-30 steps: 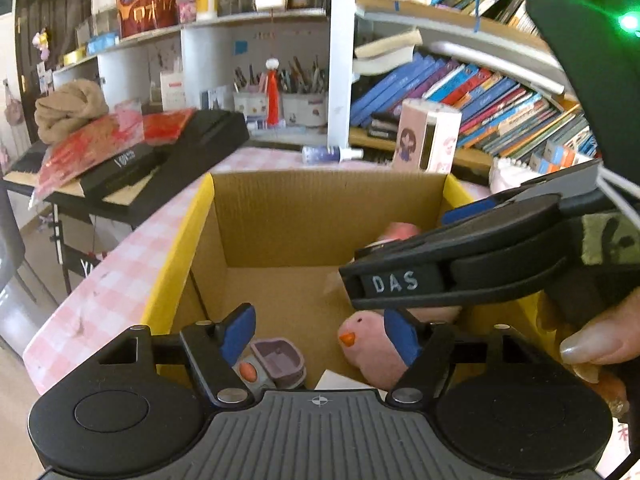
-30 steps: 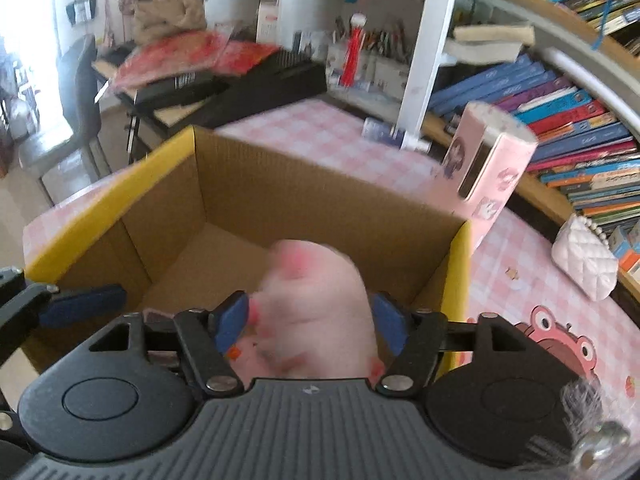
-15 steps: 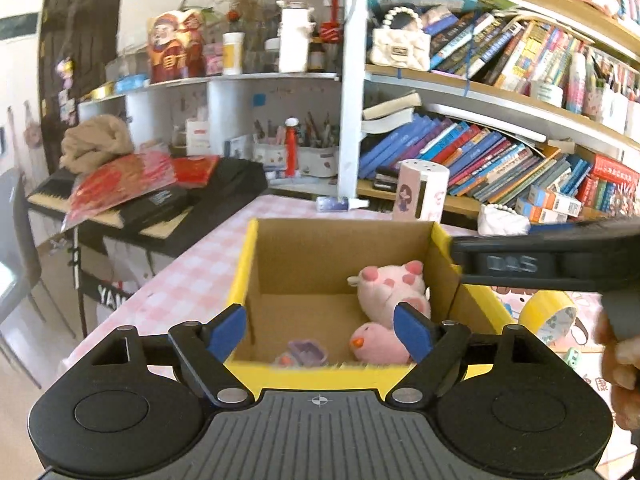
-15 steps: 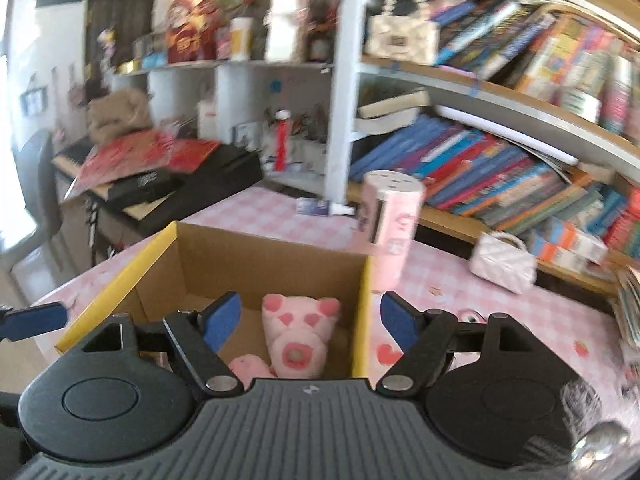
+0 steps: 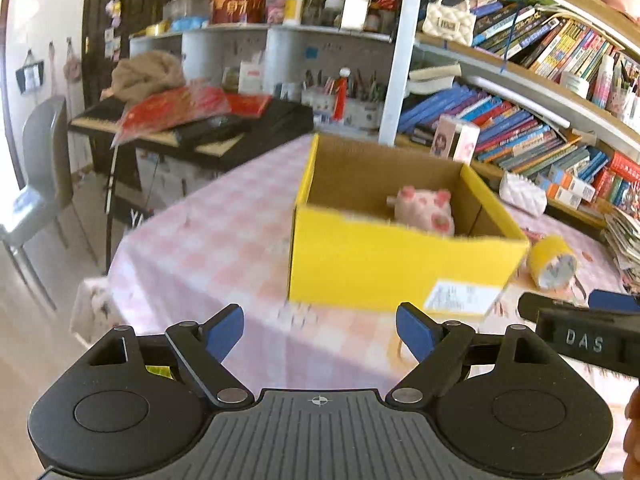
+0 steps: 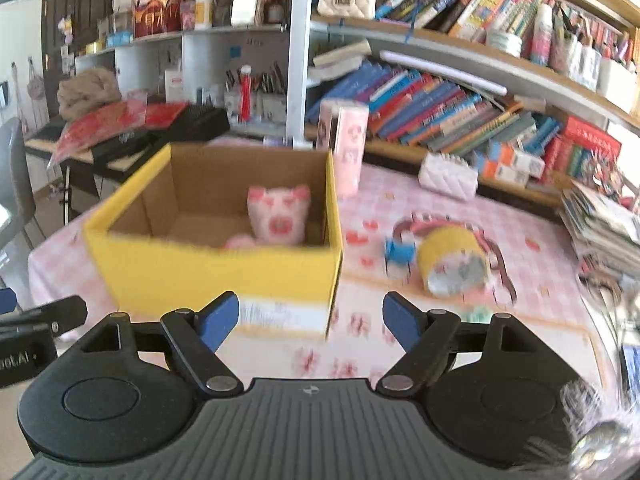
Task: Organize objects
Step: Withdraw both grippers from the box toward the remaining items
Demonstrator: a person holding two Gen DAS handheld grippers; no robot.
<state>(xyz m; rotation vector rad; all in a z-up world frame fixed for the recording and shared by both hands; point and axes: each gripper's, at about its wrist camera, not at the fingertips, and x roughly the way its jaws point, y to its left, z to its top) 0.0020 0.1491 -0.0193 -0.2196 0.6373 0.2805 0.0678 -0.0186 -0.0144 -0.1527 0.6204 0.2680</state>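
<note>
Left wrist view: left gripper [image 5: 319, 330] at lower centre, jaws wide apart after just opening, nothing between them, clear of the box [image 5: 400, 276]. Box stands at centre on the checked table [image 5: 208, 248]. Plush pig [image 5: 425, 211] sits upright inside it, towards the right wall. Yellow tape roll [image 5: 554, 262] lies on the table just right of the box.

Right wrist view: right gripper [image 6: 311, 322] at lower centre, jaws likewise spread wide after opening, empty. Pig in the box at centre left; a blue item [image 6: 398, 254] beside the tape at centre right.
</note>
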